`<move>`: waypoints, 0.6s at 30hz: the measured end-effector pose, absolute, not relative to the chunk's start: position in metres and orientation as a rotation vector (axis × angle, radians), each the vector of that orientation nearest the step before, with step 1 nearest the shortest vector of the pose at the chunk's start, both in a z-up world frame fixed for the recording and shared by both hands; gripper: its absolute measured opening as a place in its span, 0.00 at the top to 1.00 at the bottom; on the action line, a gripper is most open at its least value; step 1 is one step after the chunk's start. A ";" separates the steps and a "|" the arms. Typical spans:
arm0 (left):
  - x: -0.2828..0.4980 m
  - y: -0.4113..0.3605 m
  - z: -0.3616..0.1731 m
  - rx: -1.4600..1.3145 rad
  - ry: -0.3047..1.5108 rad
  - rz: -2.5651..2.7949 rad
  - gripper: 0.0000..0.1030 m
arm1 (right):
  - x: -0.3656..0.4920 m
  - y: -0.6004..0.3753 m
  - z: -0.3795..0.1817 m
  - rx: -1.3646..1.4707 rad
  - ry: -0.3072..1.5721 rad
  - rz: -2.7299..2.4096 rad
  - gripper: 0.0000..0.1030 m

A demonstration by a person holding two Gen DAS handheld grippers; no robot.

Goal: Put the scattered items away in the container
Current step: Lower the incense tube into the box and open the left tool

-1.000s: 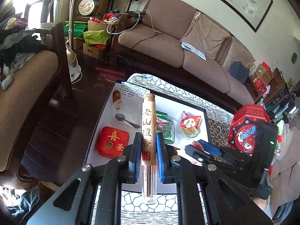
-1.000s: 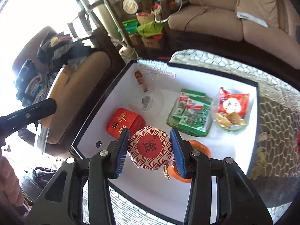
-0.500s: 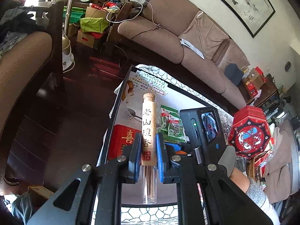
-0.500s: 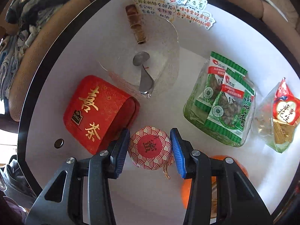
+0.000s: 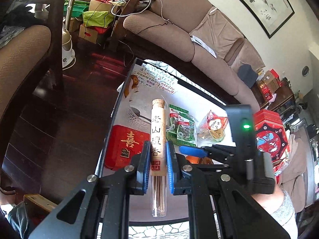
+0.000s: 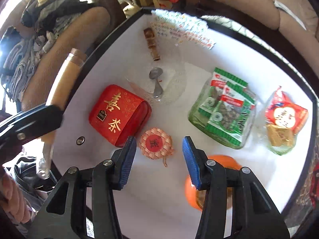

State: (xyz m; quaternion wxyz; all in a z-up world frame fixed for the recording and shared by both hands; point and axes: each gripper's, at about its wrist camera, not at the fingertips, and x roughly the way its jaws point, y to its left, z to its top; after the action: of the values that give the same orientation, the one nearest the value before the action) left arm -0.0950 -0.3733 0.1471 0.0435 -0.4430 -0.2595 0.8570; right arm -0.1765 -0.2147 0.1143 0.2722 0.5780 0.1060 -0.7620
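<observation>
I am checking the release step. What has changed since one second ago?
The right gripper has just opened and let go of the round red packet, which now lies in the tray beside the red tin. The left gripper still clamps the incense tube.

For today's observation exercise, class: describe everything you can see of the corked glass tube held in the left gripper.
The corked glass tube is a slim, clear cylinder with a cork stopper at its far end and a tan paper label bearing dark characters and a small red seal. Thin brown sticks show in its lower, unlabelled part. The left gripper, shut, clamps it at mid-length by its blue pads, above the white tray.
</observation>
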 end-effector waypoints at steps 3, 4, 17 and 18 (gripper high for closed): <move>-0.109 -0.353 0.142 -1.385 -0.779 2.571 0.86 | -0.170 -0.168 0.147 1.499 0.166 -2.111 0.56; -0.115 -0.345 0.140 -1.398 -0.775 2.554 0.86 | -0.167 -0.154 0.157 1.481 0.134 -2.127 0.55; -0.205 -0.278 0.119 -1.625 -0.430 2.611 0.86 | -0.159 -0.051 0.201 1.376 -0.017 -2.229 0.52; -0.214 -0.278 0.116 -1.656 -0.388 2.622 0.86 | -0.158 -0.049 0.201 1.365 -0.013 -2.225 0.52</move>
State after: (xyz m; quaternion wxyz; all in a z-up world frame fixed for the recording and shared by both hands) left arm -0.2138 -0.2785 0.1165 0.0081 -0.5297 -0.1241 0.8390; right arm -0.1581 -0.0488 0.2013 0.2624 0.5047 -0.0047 -0.8224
